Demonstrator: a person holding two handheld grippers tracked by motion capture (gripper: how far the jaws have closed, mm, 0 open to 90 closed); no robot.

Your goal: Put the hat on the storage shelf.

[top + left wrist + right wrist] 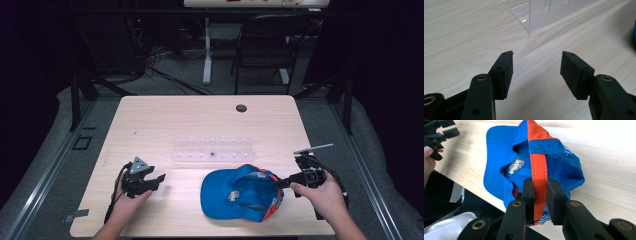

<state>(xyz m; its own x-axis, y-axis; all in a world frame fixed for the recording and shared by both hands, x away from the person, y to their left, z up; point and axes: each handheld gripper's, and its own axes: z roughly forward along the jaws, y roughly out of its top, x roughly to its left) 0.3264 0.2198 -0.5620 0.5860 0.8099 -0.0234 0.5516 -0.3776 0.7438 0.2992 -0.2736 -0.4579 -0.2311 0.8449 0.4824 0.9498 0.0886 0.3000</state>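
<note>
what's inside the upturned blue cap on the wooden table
Inside the blue fabric cap, its blue lining and a printed patch show; the right gripper pinches its orange strap. The deeper crown is hidden by folds.

Lit table, dark surrounds, pics maybe soft

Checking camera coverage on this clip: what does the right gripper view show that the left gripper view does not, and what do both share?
Right gripper view: the right gripper shut on the orange strap of the blue cap, with the left gripper farther off. Left gripper view: the left gripper's open jaws with nothing between them, and a clear plastic rack ahead. Both: the wooden table.
</note>
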